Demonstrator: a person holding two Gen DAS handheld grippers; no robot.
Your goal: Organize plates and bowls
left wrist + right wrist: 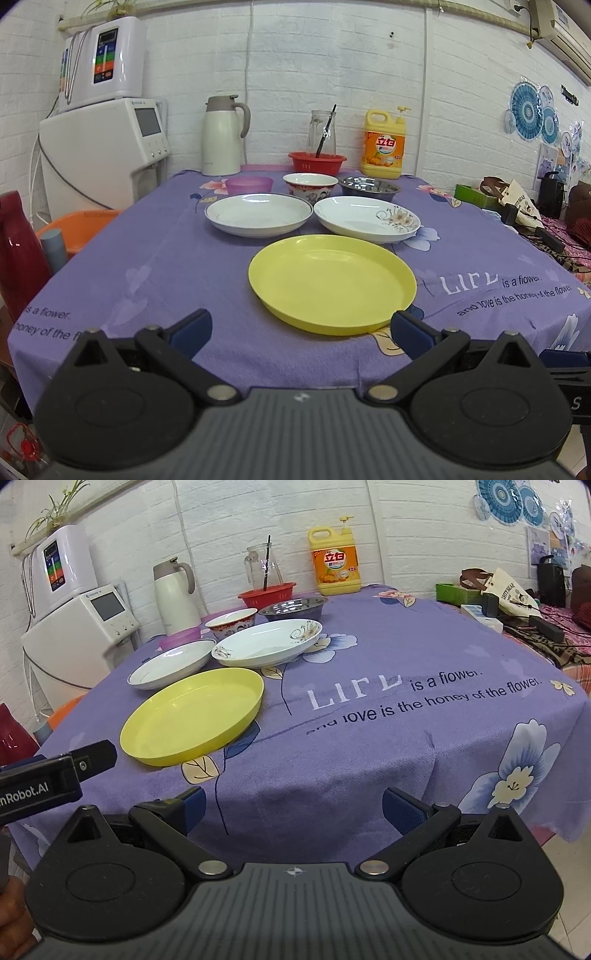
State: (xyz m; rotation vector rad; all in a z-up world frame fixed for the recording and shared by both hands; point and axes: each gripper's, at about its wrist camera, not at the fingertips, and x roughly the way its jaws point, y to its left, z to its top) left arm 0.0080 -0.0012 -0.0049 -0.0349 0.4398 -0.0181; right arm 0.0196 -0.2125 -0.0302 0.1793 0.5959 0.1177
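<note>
A yellow plate (pixel 331 282) (pixel 194 720) lies nearest on the purple tablecloth (pixel 147 266). Behind it lie a plain white plate (pixel 258 214) (pixel 171 663) and a white flowered plate (pixel 367 218) (pixel 267 642). Further back stand a purple bowl (pixel 249 184), a red-patterned bowl (pixel 310 186) (pixel 232 623) and a steel bowl (pixel 369 186) (pixel 293 607). My left gripper (pixel 301 332) is open and empty, just before the yellow plate. My right gripper (pixel 291 806) is open and empty over the table's front edge, right of the yellow plate.
At the back stand a white thermos (pixel 221 136), a red basket (pixel 317 162) with a glass jug (pixel 321 131), and a yellow detergent bottle (pixel 384 144). White appliances (pixel 103 147) stand left; bags and clutter (pixel 517 199) lie right. The left gripper's body (pixel 55 775) shows in the right wrist view.
</note>
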